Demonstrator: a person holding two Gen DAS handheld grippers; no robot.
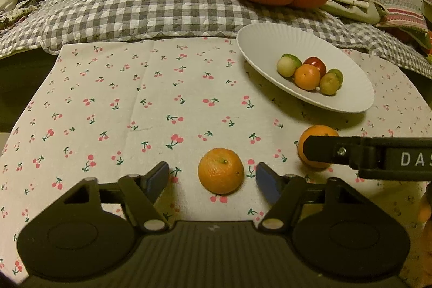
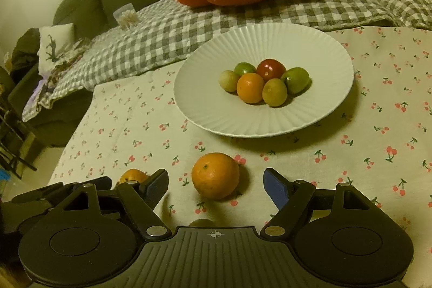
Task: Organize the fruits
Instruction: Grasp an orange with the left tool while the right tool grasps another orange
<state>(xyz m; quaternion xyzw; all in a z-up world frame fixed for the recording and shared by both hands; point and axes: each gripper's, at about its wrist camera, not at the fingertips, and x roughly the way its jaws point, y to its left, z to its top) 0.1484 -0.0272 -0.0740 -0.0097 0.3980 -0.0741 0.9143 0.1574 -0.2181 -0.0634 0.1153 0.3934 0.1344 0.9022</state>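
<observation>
With 6 fruits already on the plate (image 2: 318,66), each gripper, left (image 1: 212,178) and right (image 2: 215,184), straddles 1 orange (image 1: 220,170) (image 2: 215,175) near the table's front edge, jaws apart, not touching; next, close and lift.

Bare cherry-print tablecloth (image 1: 113,109) lies free left of the white plate (image 1: 259,45), while the right gripper (image 1: 318,150) crowds the second orange (image 1: 316,134)
</observation>
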